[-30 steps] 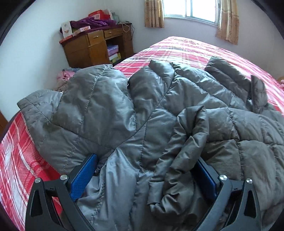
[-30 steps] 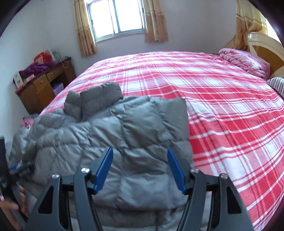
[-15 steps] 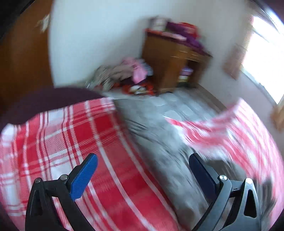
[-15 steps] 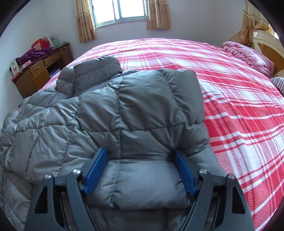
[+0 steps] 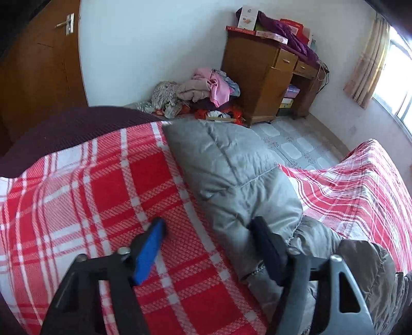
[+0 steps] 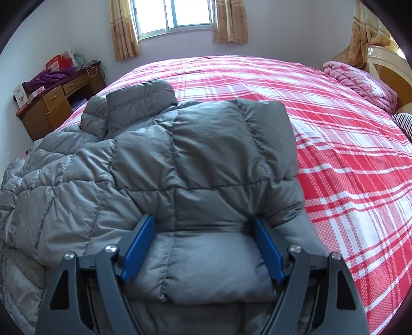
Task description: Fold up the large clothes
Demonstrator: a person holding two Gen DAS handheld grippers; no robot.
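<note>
Bedroom with white walls; one bed under a red-and-white plaid cover (image 6: 334,144) fills both views. One grey quilted puffer jacket (image 6: 195,159) lies on its near-left part, partly folded over itself. One wooden desk (image 5: 267,77) stands against the wall, one heap of loose clothes (image 5: 203,90) on the floor beside it, one brown door (image 5: 38,64) at left, one curtained window (image 6: 177,13), one pink folded blanket (image 6: 360,82) by the headboard.

Left gripper (image 5: 208,232) tilts down at the bed's edge; its jaws have just been closing and stand half apart. One blue pad lies over bare plaid, the other against a grey sleeve of the jacket; whether it presses the cloth is hard to judge.

Right gripper (image 6: 203,232) angles down over a folded jacket panel, jaws wide, the padding bulging between both pads, apparently touching without a pinch.
</note>
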